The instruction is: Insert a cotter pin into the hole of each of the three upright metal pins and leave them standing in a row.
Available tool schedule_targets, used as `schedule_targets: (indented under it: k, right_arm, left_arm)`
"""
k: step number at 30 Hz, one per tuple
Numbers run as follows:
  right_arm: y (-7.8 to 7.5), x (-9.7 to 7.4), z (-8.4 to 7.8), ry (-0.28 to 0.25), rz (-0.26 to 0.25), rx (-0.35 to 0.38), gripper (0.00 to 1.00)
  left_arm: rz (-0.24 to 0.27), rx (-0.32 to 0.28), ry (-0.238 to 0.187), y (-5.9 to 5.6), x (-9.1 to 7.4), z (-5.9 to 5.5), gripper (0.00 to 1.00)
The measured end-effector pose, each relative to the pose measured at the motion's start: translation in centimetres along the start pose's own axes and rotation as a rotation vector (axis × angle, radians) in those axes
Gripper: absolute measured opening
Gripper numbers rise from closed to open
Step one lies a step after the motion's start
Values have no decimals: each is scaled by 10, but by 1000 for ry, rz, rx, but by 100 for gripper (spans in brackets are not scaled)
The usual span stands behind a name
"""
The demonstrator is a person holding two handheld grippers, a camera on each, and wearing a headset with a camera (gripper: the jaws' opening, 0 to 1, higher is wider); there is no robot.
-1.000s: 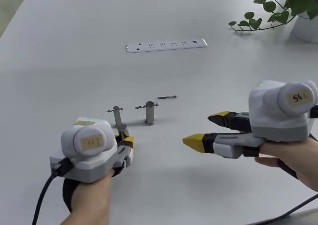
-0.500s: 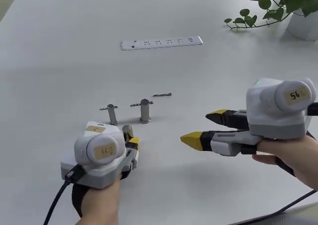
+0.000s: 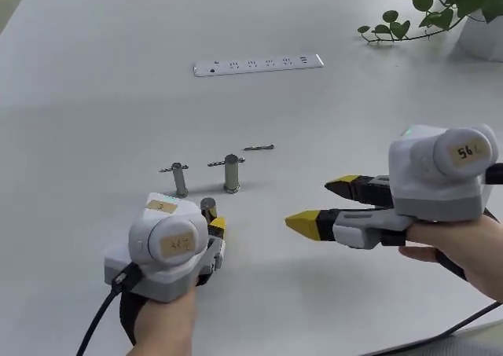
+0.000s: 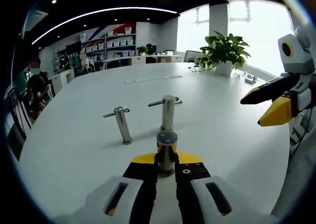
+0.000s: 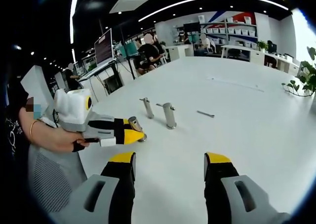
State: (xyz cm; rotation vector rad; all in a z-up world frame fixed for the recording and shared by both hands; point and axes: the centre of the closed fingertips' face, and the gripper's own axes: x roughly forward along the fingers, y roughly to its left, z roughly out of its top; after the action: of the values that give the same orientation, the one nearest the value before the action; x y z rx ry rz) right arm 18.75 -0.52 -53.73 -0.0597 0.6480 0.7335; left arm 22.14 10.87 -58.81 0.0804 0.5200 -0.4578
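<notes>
Nearest the person, the left hand keeps the left gripper low over the white table, pointing straight away. Its jaws are clenched on an upright metal pin. The right hand holds the right gripper level and aimed leftward, jaws spread wide apart. Just beyond the clamped pin stand two more, the left pin and the right pin, each with a cotter pin across its top. A loose cotter pin lies flat just behind them. Farther off are a power strip and a plant.
</notes>
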Motion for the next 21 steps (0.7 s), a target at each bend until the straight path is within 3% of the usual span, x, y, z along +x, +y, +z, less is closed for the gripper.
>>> schedule_targets:
  k: [10,11,13,16,21]
  right_arm:
    - [0,2,5,-3,9,-7,52]
    - [-1,3,6,-2,10,-9,52]
    - [-2,4,6,4,14,-19,52]
    - [-3,7,8,20,22,-37,51]
    - [-7,12,17,30,46,-61,51]
  left_arm:
    - [-22,37,-3,-1,-1,4,13]
    - [-30,15,-4,-2,-2,6,15]
    - [-31,28,-9,-2,-2,9,18]
    - [-42,45,14,-3,-3,5,24]
    - [-59,22,14,-3,-8,7,29]
